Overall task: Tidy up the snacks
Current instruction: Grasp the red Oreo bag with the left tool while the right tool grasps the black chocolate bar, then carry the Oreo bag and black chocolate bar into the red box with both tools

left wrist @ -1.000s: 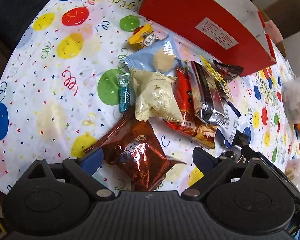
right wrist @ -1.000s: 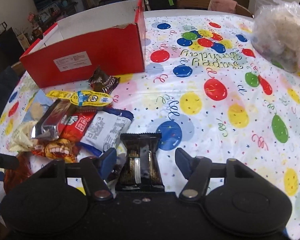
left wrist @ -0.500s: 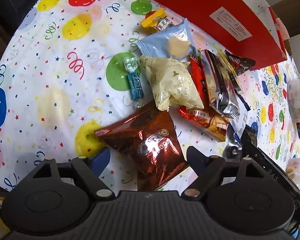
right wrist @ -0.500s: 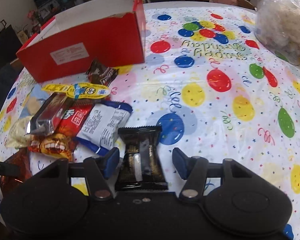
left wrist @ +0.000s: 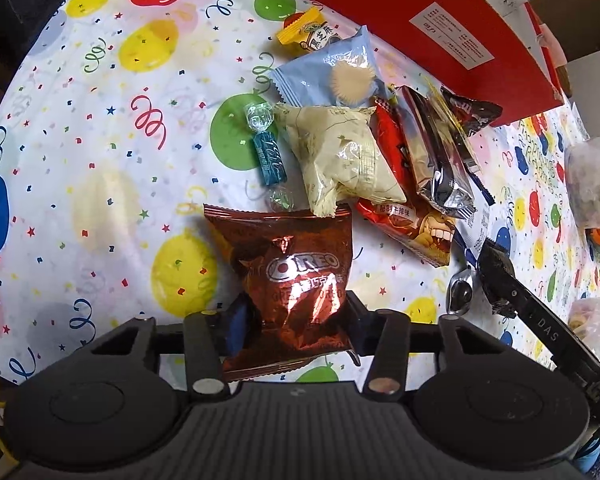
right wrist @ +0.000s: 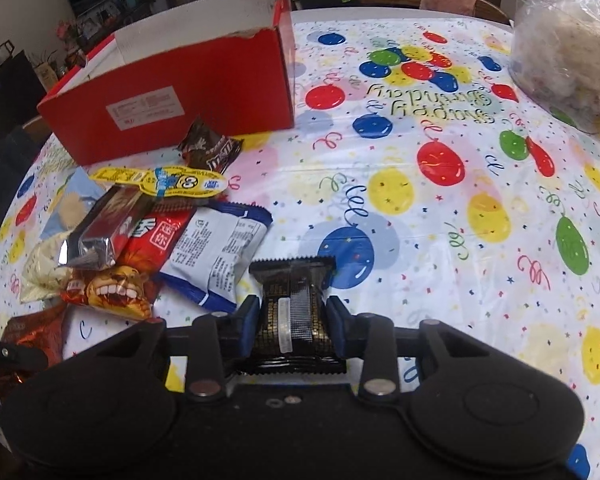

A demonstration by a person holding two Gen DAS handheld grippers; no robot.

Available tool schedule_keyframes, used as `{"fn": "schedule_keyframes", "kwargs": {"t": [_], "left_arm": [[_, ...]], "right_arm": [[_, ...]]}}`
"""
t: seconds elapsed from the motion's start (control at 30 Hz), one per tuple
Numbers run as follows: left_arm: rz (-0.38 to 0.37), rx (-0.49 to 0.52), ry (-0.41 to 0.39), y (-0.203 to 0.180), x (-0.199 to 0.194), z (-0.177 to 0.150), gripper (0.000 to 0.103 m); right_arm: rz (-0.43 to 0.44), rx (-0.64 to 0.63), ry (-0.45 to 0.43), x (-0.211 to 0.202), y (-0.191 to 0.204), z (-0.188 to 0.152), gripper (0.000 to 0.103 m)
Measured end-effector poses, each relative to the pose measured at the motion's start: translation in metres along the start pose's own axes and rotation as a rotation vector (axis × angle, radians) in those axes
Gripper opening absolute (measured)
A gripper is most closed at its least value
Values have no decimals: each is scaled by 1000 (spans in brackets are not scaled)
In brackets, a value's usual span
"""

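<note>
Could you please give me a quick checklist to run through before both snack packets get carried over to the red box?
1. Left gripper closed on the Oreo packet: ok, both fingers press its sides.
2. Right gripper closed on the black packet: ok, pinched at its middle.
3. Oreo packet free of neighbours: not ok, the cream packet overlaps its top edge.
4. Black packet free of neighbours: cannot tell, the white and blue packet lies right beside it.
5. Red box open at the top: ok, its inner wall shows.
6. Room inside the box: cannot tell, its floor is hidden.
</note>
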State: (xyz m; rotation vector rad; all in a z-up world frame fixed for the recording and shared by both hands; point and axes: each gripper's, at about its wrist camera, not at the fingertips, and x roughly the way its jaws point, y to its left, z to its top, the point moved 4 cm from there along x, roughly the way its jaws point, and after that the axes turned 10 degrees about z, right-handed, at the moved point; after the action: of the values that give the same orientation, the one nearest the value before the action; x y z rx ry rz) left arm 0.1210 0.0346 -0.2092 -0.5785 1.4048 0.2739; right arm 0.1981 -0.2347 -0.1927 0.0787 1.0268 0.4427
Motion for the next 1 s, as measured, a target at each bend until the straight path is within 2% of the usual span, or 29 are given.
{"fn": "schedule_keyframes", "kwargs": {"t": [0.17,0.3,0.43,0.67,0.9,1.0], "left_arm": [[-7,4,-8,6,-7,-2,45],[-17,15,-21,10,-15,-6,45],[-23,33,-41,14,-23,-9,45],[-24,53,-62,23,-32,-16,45],[-13,55,-66,32,-35,-20,45],[-9,55,-71,36,-37,-21,45]], "right_arm": [[12,35,-28,-15,1,-1,31],[23,54,-44,-24,4,-4,24],[15,41,-34,-25,8,-11,21],[-12,31,-18,-24,12,-28,20],[-51,9,6,-15,21,-36,38],[-58,2,2,-12,22,-37,36]]}}
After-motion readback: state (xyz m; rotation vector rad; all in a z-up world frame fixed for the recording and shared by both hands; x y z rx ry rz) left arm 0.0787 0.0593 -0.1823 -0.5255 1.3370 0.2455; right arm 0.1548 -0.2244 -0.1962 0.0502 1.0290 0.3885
